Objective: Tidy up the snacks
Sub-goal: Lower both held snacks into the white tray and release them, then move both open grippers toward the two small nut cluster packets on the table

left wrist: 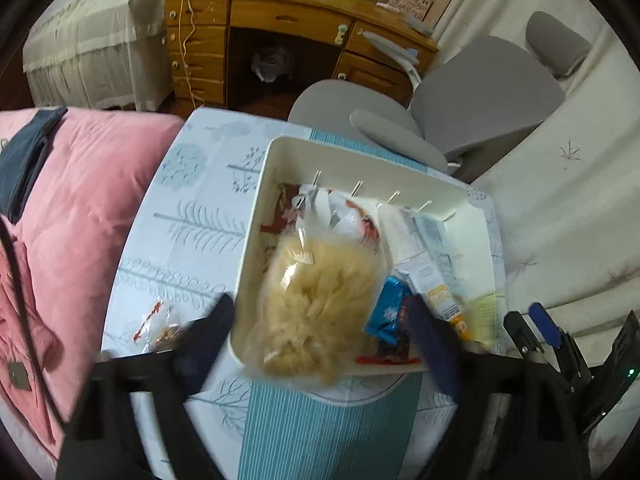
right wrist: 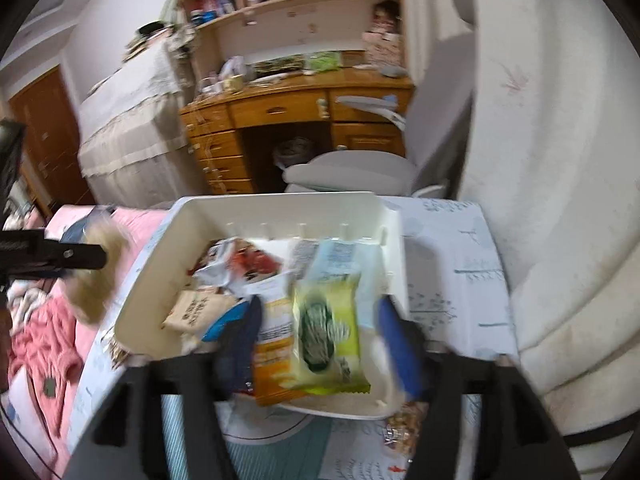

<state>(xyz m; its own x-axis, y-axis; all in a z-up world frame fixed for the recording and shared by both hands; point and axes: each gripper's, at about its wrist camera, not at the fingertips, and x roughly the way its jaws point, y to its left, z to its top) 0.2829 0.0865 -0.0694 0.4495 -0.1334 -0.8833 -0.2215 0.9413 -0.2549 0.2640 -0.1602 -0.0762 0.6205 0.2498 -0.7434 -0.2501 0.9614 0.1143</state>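
Both grippers, left [left wrist: 324, 320] and right [right wrist: 320, 328], hover with jaws wide apart, empty, above the snack-filled white bin [left wrist: 256, 208].

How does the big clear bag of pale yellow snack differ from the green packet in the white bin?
The clear bag is transparent and shows its pale, fluffy content; the green packet is opaque and printed. The clear bag is bulkier and hangs over the white bin's near rim; the green packet is flatter and lies inside. Both are in the bin, gripped by neither gripper.

Snack packets [left wrist: 316, 304] in bin [left wrist: 276, 152] on table [left wrist: 188, 216], desk [left wrist: 288, 20] behind
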